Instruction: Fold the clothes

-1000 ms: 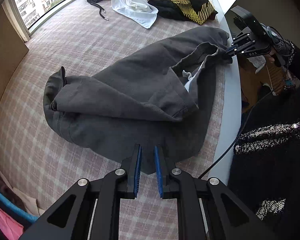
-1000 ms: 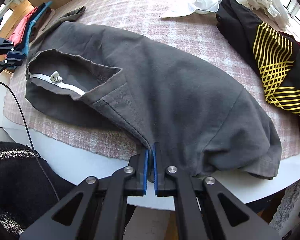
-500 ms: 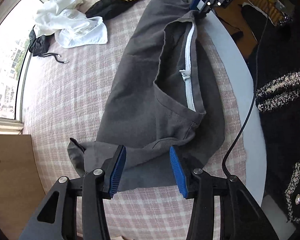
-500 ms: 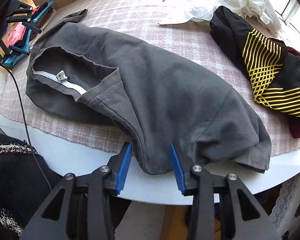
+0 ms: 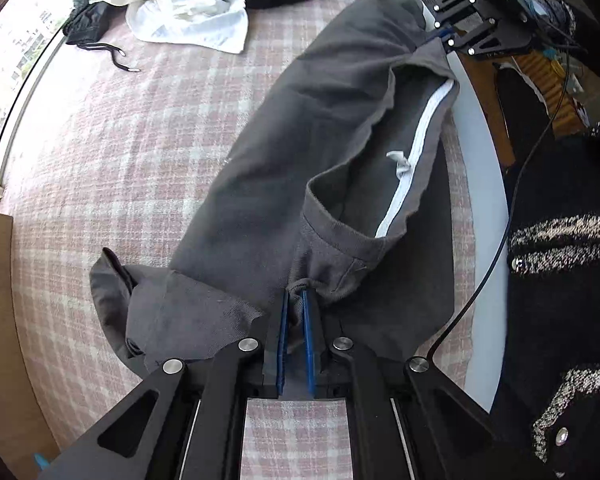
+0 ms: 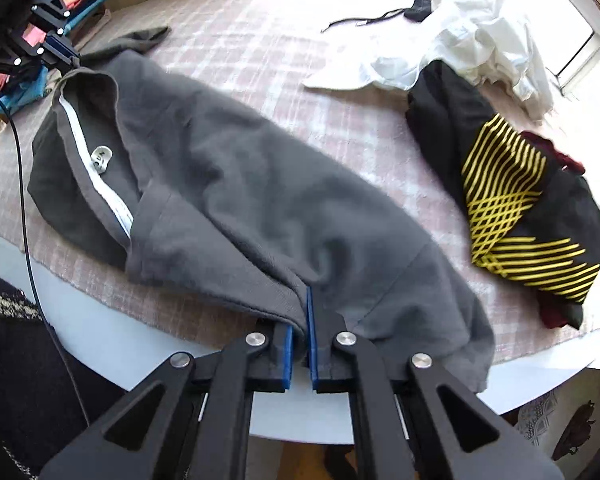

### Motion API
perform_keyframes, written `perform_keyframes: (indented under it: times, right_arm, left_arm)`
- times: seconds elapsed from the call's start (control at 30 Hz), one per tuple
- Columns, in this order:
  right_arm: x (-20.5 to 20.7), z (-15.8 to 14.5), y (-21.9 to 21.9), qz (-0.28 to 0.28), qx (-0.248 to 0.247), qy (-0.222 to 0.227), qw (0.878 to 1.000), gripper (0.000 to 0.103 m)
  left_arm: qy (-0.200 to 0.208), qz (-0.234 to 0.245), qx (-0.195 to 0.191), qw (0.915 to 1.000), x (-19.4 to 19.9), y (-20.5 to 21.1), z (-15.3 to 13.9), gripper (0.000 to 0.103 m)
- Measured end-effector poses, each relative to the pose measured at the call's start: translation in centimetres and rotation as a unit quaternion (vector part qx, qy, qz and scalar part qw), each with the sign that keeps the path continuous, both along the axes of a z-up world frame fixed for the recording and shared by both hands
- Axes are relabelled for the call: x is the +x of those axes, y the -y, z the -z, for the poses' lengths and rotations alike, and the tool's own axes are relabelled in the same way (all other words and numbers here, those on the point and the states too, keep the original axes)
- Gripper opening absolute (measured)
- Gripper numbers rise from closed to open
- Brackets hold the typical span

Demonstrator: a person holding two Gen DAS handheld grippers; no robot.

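Observation:
A dark grey polo shirt lies stretched along the near edge of the table, collar open, showing a white neck tape and label. My left gripper is shut on a bunch of grey fabric at one shoulder. My right gripper is shut on the shirt at the other shoulder by the table edge. The right gripper also shows at the far end in the left wrist view, and the left gripper in the right wrist view.
A pink checked cloth covers the round white table. A white garment, a black garment with yellow stripes and a small black item with a cord lie at the far side. The person's dark sleeve is beside the table.
Half a second ago both grippers were open around the shirt's edges. Now both have closed on the fabric and the shirt is pulled straighter between them.

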State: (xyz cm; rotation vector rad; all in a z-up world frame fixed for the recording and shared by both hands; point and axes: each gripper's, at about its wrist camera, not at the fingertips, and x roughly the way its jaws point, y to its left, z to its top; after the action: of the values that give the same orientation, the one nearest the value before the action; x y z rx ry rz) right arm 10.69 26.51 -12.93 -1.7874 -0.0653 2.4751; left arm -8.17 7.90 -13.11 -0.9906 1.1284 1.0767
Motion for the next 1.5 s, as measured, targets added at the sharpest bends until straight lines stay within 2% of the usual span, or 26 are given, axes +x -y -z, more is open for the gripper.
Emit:
perform_keyframes:
  times: [0.1, 0.17, 0.23, 0.33, 0.4, 0.47, 0.5, 0.6, 0.67, 0.73, 0.8, 0.9, 1.0, 1.1, 1.17, 1.3, 1.37, 1.5]
  right_arm:
    - [-3.1, -6.8, -0.6, 0.012, 0.043, -0.082, 0.996, 0.005]
    - [-5.2, -11.3, -1.1, 0.02, 0.071, -0.137, 0.988, 0.005]
    - [-7.2, -15.8, -1.4, 0.026, 0.098, -0.191, 0.976, 0.005]
    - [-10.0, -22.9, 0.1, 0.001, 0.119, -0.259, 0.959, 0.005]
    - [-11.0, -26.2, 1.1, -0.011, 0.119, -0.281, 0.952, 0.004]
    - [-10.7, -26.9, 2.4, -0.033, 0.114, -0.278, 0.953, 0.004]
    - [-10.5, -27.1, 3.1, -0.044, 0.112, -0.275, 0.954, 0.004]
    - [-7.8, -23.8, 4.7, -0.063, 0.1, -0.231, 0.966, 0.004]
    - [-5.4, -20.1, 4.4, -0.052, 0.066, -0.192, 0.978, 0.005]
    - [-2.3, -15.9, 3.7, -0.025, 0.019, -0.149, 0.988, 0.004]
    - [1.0, -11.4, 2.9, 0.009, -0.033, -0.102, 0.994, 0.004]
    - [6.0, -4.3, 1.9, 0.079, -0.068, -0.027, 0.994, 0.004]
    - [9.9, 0.5, 0.3, 0.15, -0.091, 0.015, 0.984, 0.004]
    - [12.2, 2.5, -1.0, 0.196, -0.12, 0.012, 0.973, 0.004]
    - [12.3, 2.9, -1.2, 0.202, -0.124, 0.013, 0.971, 0.004]
    - [12.4, 3.8, -1.8, 0.213, -0.133, 0.017, 0.968, 0.004]
    - [12.5, 4.2, -2.0, 0.218, -0.138, 0.019, 0.966, 0.004]
    - [12.2, 4.8, -2.5, 0.219, -0.141, 0.028, 0.965, 0.005]
  left_arm:
    - [0.01, -0.087, 0.082, 0.9927, -2.7, 1.1, -4.9, 0.005]
    - [-0.018, -0.141, 0.135, 0.9806, -4.6, 2.1, -8.5, 0.004]
    - [-0.05, -0.189, 0.186, 0.9629, -6.0, 3.4, -12.3, 0.0]
    - [-0.061, -0.226, 0.258, 0.9373, -7.4, 6.1, -18.3, 0.0]
    - [-0.067, -0.25, 0.305, 0.9166, -8.3, 7.9, -22.2, 0.0]
    - [-0.074, -0.273, 0.351, 0.8929, -9.3, 9.7, -26.2, 0.0]
    - [-0.082, -0.273, 0.342, 0.8952, -9.0, 10.2, -26.3, 0.0]
    - [-0.107, -0.262, 0.292, 0.9138, -7.1, 9.8, -23.3, 0.001]
    - [-0.086, -0.237, 0.267, 0.93, -5.2, 8.6, -20.3, 0.003]
    - [-0.064, -0.212, 0.24, 0.9453, -3.5, 7.3, -17.3, 0.014]
    - [-0.045, -0.18, 0.206, 0.9608, -2.5, 5.1, -14.3, 0.019]
    - [-0.039, -0.129, 0.147, 0.9798, -1.0, 0.5, -10.6, 0.021]
    - [-0.035, -0.065, 0.106, 0.9916, 0.3, -4.7, -8.0, 0.024]
    - [-0.02, 0.007, 0.072, 0.9972, 1.4, -10.3, -5.9, 0.034]
    - [-0.014, 0.055, 0.048, 0.9973, 2.5, -13.6, -4.3, 0.039]
    - [0.002, 0.154, -0.017, 0.9879, 5.3, -18.0, -0.4, 0.04]
    - [-0.005, 0.185, -0.042, 0.9817, 5.8, -19.0, 1.5, 0.044]
    - [0.012, 0.175, -0.084, 0.9809, 3.8, -20.6, 4.8, 0.045]
